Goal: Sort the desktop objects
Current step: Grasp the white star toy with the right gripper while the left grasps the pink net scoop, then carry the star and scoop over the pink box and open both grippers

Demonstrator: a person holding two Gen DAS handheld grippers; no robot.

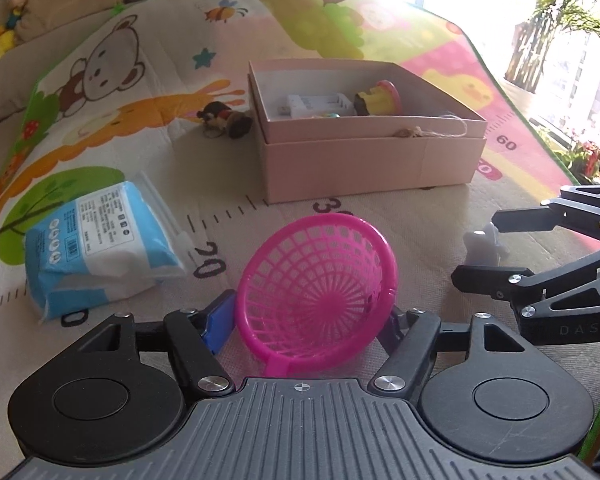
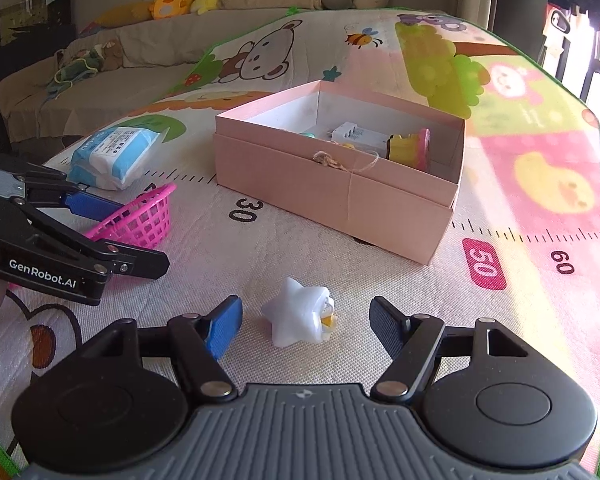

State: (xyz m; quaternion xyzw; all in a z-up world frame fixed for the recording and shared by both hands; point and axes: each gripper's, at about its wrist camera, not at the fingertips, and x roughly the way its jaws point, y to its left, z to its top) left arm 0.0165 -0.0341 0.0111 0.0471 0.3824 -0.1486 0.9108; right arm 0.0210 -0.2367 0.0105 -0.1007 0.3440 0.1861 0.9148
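A pink plastic mesh basket [image 1: 320, 280] stands tipped on its side on the play mat, its mouth facing the left wrist camera. My left gripper [image 1: 311, 306] is shut on it, one blue pad against the left rim and the other finger behind the right rim. The right wrist view shows that same basket [image 2: 140, 220] tilted between the left gripper's [image 2: 140, 236] fingers. A white star-shaped toy [image 2: 300, 316] with a yellow spot lies on the mat between the fingers of my right gripper [image 2: 306, 306], which is open with a gap on each side. The star [image 1: 484, 246] also appears at the right.
An open pink cardboard box [image 1: 340, 168] farther back holds a white plastic part and a yellow-pink toy. A blue-white tissue pack [image 1: 100, 240] lies at the left, and a small dark plush charm [image 1: 224, 118] sits beside the box. A sofa with soft toys [image 2: 172, 0] is behind.
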